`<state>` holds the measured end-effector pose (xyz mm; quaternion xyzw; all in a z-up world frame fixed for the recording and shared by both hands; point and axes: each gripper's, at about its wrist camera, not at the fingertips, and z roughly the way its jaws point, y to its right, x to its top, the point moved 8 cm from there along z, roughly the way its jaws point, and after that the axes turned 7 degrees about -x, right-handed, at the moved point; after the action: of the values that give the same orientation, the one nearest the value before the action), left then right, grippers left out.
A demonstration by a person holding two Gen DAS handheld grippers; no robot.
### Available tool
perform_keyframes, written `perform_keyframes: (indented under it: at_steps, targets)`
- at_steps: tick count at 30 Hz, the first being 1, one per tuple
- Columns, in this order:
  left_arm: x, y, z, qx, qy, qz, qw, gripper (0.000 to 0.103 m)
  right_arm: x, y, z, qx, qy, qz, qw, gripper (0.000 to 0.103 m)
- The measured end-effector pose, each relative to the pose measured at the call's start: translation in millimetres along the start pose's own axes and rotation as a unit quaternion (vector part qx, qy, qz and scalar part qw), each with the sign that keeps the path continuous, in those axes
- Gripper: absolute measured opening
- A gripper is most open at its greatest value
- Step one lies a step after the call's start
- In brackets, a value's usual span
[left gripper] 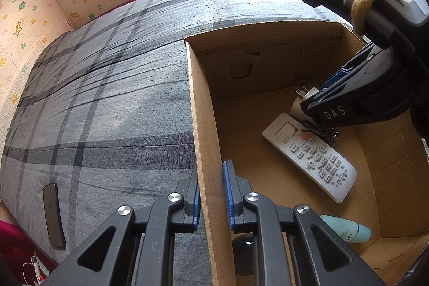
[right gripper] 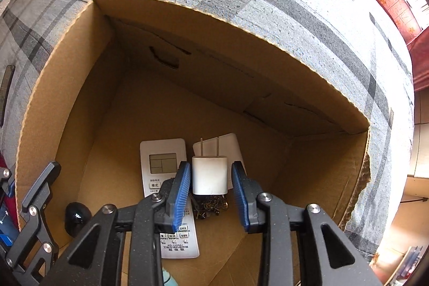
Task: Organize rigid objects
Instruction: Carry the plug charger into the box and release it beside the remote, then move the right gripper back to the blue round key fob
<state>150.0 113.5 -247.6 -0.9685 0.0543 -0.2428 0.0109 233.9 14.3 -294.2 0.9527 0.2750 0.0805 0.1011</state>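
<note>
An open cardboard box [left gripper: 193, 87] [right gripper: 187, 10] stands on a grey plaid bedspread [left gripper: 107, 98]. My left gripper [left gripper: 211, 168] is shut on the box's near side wall, one blue pad on each face. My right gripper [right gripper: 211, 165] [left gripper: 312, 105] reaches straight down into the box. It stands open around a small white plug charger [right gripper: 209, 173] [left gripper: 303, 101] with its prongs pointing away from me, and a narrow gap shows at the right pad. A white remote control [right gripper: 162, 160] [left gripper: 308, 154] lies on the box floor beside the charger.
Also in the box: a second white block [right gripper: 232, 144] behind the charger, a dark tangled chain [right gripper: 211, 205] [left gripper: 328, 133], a teal bottle [left gripper: 346, 228] and a black rounded object [right gripper: 76, 216] [left gripper: 242, 243]. A dark phone [left gripper: 53, 213] lies on the bedspread, left of the box.
</note>
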Motion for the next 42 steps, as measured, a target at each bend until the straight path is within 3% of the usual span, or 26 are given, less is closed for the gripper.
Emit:
perform_keyframes:
  at_steps: [18,31,36,42]
  targets:
    - [0,-1,-1,0.001,-0.002,0.001,1.0,0.016,-16,3,-48,0.019,0.037,-0.002,0.999,0.068]
    - [0,-1,-1,0.004,-0.002,0.004,1.0,0.016,-52,27,-91,0.027,0.067,0.006,0.997,0.088]
    - [0,0,-1,0.005,-0.003,0.005,1.0,0.016,-64,41,-101,0.032,0.073,0.018,0.997,0.101]
    - [0,-1,-1,0.003,-0.002,0.003,1.0,0.016,-83,62,-102,0.037,0.08,0.046,0.995,0.103]
